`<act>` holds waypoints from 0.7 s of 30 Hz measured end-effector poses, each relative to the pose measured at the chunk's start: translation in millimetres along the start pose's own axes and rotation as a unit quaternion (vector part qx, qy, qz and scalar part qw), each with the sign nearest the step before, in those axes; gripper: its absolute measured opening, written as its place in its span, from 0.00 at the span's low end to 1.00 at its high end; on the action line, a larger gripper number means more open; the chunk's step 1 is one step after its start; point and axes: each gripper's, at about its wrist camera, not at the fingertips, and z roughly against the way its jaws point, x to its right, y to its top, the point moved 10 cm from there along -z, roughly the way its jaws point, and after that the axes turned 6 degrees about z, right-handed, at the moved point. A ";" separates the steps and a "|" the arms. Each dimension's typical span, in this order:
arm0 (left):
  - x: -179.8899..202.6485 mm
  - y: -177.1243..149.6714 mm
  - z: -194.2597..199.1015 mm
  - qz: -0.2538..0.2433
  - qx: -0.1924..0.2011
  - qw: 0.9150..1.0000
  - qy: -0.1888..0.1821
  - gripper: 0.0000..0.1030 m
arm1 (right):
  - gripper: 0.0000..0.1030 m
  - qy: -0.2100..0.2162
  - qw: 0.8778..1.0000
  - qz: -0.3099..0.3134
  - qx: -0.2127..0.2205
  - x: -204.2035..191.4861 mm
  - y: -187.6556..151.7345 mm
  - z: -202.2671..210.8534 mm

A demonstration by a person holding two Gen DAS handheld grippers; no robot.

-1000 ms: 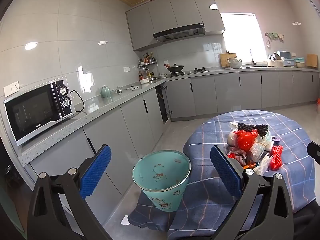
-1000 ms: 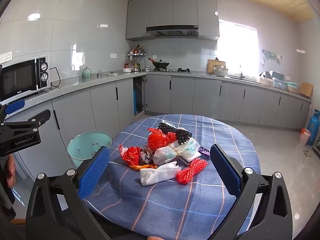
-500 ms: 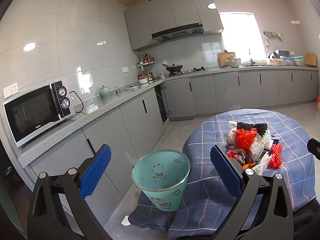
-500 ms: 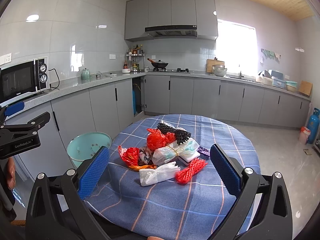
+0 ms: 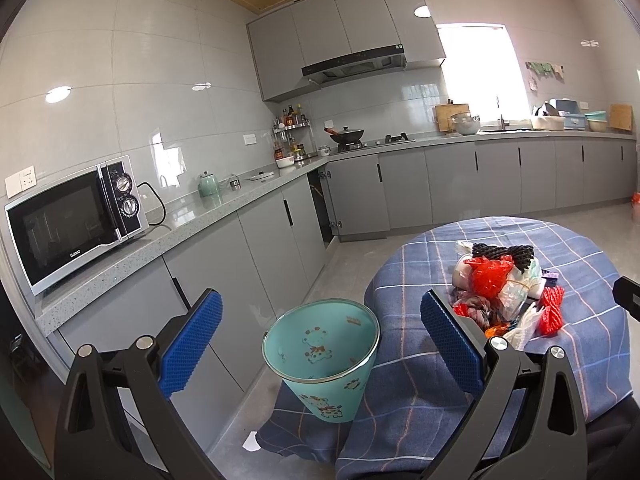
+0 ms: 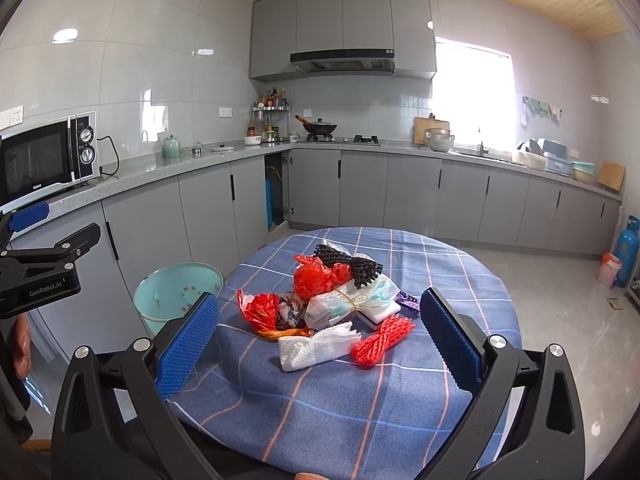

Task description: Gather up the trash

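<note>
Grey kitchen cabinets ran along two walls under a tiled backsplash, with a microwave on the counter at the left. Nearer, a round table stood draped in a blue checked cloth, and beside its left edge a teal bin with cartoon animals sat on the floor, its mouth open and tilted slightly. Both grippers hung in the air with their blue-padded jaws spread wide and nothing between them: the left gripper pointed at the bin, the right gripper pointed at the trash heap near the middle of the table. That heap was a loose cluster touching itself throughout: a white bundle tied with string, red plastic bags, a black foam net on top, a white foam net and a red foam net at the near edge.
</note>
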 end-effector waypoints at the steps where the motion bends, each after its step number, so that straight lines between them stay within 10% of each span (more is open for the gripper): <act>1: 0.2 -0.3 -0.5 -0.001 -0.001 1.000 0.000 0.95 | 0.96 0.000 1.000 -0.001 -0.001 0.4 -0.3 -0.5; 21: 5.2 -7.6 -7.7 -0.008 -0.009 1.000 -0.005 0.95 | 0.96 -0.004 1.000 -0.011 -0.012 14.7 -7.1 -12.5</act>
